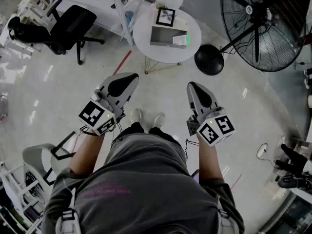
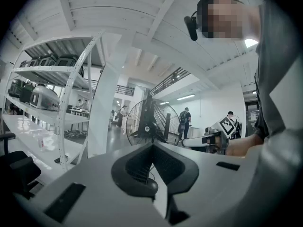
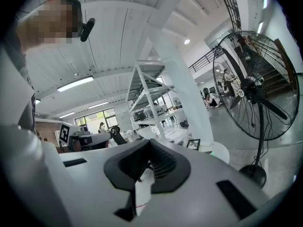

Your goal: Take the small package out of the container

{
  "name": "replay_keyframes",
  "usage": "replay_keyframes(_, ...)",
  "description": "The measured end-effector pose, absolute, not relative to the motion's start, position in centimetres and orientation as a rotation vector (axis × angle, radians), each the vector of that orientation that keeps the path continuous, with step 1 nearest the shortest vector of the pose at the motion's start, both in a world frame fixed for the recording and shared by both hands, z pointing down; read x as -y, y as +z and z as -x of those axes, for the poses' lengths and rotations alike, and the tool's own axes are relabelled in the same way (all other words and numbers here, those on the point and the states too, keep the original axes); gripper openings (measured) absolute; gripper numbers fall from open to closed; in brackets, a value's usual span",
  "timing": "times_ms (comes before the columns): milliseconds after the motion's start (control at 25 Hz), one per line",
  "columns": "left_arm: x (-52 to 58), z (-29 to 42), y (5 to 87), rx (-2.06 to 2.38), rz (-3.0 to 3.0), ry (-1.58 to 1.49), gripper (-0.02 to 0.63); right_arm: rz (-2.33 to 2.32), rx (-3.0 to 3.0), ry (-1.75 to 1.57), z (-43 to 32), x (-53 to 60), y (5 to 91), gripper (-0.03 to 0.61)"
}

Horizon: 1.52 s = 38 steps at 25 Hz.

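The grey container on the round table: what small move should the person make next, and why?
Probably a step forward toward the round table. The grey container sits on it across open floor, while the left gripper and right gripper hover near the body, fingers shut and empty, out of reach.

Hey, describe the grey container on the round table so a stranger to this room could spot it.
Find the big black floor fan at the right; just left of its base stands a small round white table. The container is the low grey open-topped box on it, nearer the person than the black picture frame, with something green at its right end.
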<state>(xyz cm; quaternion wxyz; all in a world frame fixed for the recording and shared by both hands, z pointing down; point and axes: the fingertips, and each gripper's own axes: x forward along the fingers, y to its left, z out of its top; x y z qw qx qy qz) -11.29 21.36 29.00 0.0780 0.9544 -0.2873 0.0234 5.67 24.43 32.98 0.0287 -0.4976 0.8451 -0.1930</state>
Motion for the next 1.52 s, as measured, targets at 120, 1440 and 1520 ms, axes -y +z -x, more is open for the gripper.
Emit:
replay_keyframes(120, -21.6, 10.3, 29.3, 0.859, -2.861, 0.072, 0.014, 1.518, -2.616, -0.581, -6.3, -24.6, 33.0, 0.021)
replay_keyframes(1440, -21.8, 3.4, 30.0, 0.902, -2.854, 0.101, 0.014, 1.487, -2.602, -0.652, -13.8, -24.2, 35.2, 0.023)
replay_keyframes(1520, -21.3, 3.0, 30.3, 0.897, -2.852, 0.102, 0.014, 1.492, -2.601, -0.655, -14.1, -23.7, 35.4, 0.021)
